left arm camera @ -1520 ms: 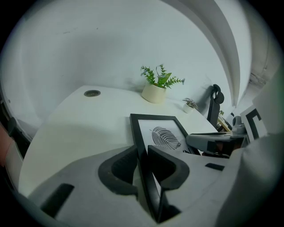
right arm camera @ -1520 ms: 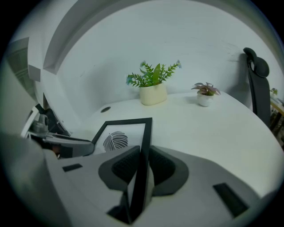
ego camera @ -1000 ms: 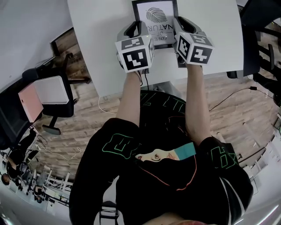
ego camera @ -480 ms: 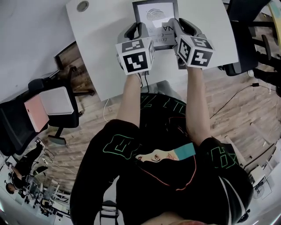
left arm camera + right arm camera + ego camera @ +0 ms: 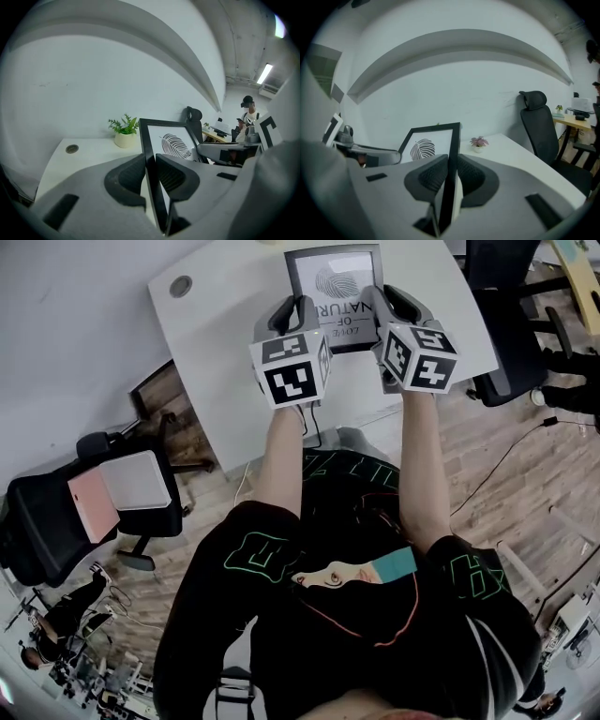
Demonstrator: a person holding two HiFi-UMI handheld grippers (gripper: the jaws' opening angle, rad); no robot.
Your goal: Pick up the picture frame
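The picture frame point(image 5: 335, 289), black-edged with a leaf print and lettering on white, is held up over the white table point(image 5: 217, 352) between both grippers. My left gripper point(image 5: 302, 307) is shut on the frame's left edge. In the left gripper view the ribbed pads point(image 5: 132, 174) squeeze that black edge of the frame point(image 5: 174, 143). My right gripper point(image 5: 379, 298) is shut on the right edge. In the right gripper view the frame point(image 5: 425, 144) stands nearly edge-on between the pads point(image 5: 469, 176). The frame's lower corners are hidden behind the jaws.
A round cable hole point(image 5: 181, 285) sits near the table's left end. A green potted plant point(image 5: 124, 133) and a small pink plant point(image 5: 478, 143) stand at the back by the wall. Black office chairs stand to the left point(image 5: 84, 512) and right point(image 5: 511, 343). A person point(image 5: 247, 112) stands far off.
Both grippers have risen together with the frame clamped between them, lifting it farther off the table. The grip on both edges is unchanged.
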